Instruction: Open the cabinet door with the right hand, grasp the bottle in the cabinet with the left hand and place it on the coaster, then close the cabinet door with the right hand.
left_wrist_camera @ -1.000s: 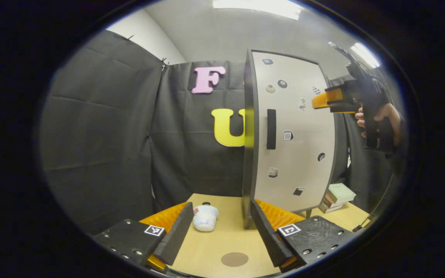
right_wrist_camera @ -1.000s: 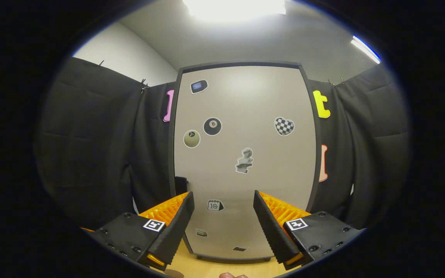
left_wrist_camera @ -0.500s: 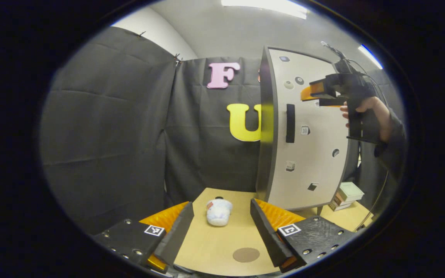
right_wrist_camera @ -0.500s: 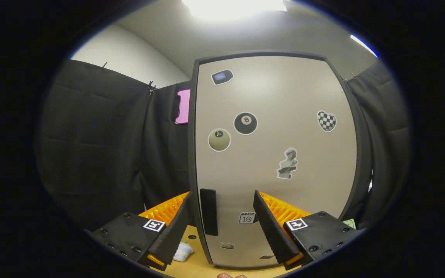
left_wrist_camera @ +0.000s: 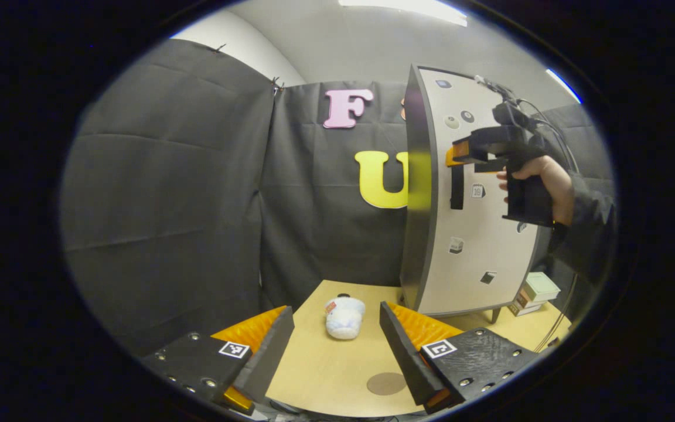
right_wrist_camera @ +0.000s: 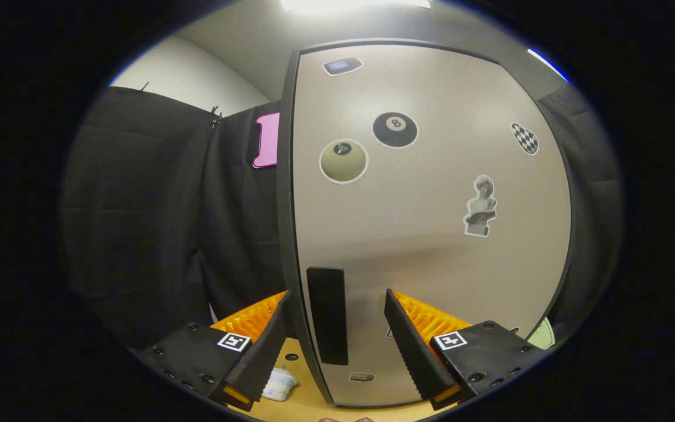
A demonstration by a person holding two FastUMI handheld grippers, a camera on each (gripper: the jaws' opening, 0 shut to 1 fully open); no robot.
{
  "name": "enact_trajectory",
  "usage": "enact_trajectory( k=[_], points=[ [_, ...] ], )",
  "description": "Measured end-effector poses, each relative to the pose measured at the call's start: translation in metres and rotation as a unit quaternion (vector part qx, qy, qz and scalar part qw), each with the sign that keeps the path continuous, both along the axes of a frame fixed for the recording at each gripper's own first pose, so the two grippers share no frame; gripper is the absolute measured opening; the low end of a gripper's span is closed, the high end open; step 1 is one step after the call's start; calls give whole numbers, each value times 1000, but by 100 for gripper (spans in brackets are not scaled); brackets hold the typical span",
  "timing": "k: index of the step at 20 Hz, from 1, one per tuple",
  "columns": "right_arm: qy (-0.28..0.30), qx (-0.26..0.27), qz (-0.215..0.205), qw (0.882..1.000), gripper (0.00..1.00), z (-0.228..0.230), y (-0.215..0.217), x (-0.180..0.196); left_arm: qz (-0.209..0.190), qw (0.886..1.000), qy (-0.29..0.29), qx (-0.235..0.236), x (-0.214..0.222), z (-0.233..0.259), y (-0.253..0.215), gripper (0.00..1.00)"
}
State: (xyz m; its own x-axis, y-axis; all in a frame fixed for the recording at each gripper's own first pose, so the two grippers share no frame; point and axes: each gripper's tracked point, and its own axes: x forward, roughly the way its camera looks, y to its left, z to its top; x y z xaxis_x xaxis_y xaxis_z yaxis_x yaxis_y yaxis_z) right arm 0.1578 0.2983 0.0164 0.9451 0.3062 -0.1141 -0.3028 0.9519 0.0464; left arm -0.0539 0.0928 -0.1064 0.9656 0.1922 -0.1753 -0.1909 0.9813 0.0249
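While the right gripper (right_wrist_camera: pixel 334 340) keeps its jaws apart, the black handle (right_wrist_camera: pixel 327 315) of the closed cabinet door (right_wrist_camera: pixel 431 234) stands between them, not touched. The left gripper (left_wrist_camera: pixel 334 346), jaws apart too, hangs above the table (left_wrist_camera: pixel 326 375), with the round coaster (left_wrist_camera: pixel 386 383) near its right jaw.

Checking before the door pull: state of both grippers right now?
Left gripper: open, holding nothing, above the table.
Right gripper: open, fingers either side of the cabinet door handle, not yet clamped.
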Motion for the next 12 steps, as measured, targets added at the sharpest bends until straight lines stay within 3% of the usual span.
enact_trajectory(
  k=[2, 4, 6, 7, 9, 11, 12],
  points=[
    [10, -6, -5, 1000, 96, -10, 4, 7, 4, 1000, 2, 6, 0, -1, 2, 91],
    [13, -15, -7, 1000, 83, -16, 10, 10, 8, 1000, 10, 1, 0, -5, 2, 89],
    [14, -19, -2, 1000, 80, -18, 15, 12, 13, 1000, 18, -11, -1, -7, 3, 91],
    [13, -14, -7, 1000, 73, -19, 16, 12, 16, 1000, 21, -14, -1, -6, 3, 89],
    [13, -3, -16, 1000, 36, -17, 15, 12, 18, 999, 28, -5, -1, -9, 4, 91],
    [26, -1, -24, 999, 34, -23, 15, 17, 17, 999, 26, 13, -1, -7, 4, 89],
    [23, -2, -29, 999, 41, -22, 12, 13, 14, 999, 25, 18, -2, -7, 3, 89]
  ],
)
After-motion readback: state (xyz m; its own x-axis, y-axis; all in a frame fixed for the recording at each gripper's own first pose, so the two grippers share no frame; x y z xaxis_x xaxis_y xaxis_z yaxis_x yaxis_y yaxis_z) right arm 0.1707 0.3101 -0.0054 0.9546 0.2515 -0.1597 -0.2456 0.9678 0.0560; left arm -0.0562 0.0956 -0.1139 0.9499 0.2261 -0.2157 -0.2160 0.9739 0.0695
